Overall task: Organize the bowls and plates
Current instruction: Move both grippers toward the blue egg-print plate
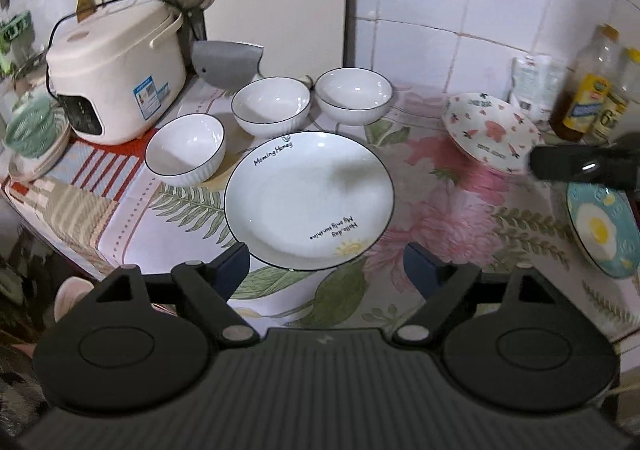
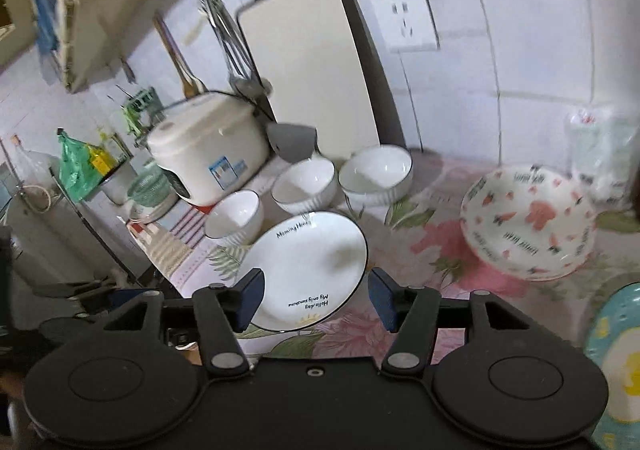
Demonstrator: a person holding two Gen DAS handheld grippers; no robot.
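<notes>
The white plate [image 1: 309,199] lies flat on the bench [image 1: 440,218], just ahead of the left hand-held gripper [image 1: 326,268] and the right hand-held gripper [image 2: 316,302]; both are released, holding nothing.

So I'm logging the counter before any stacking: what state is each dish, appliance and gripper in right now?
White plate: flat on the cloth, empty.
Three white bowls: upright, empty, unstacked.
Strawberry dish: tilted, empty.
Egg plate: at the counter's right edge, partly out of frame.
Rice cooker: lid shut.
Left gripper: open, holding nothing.
Right gripper: open, holding nothing.
</notes>
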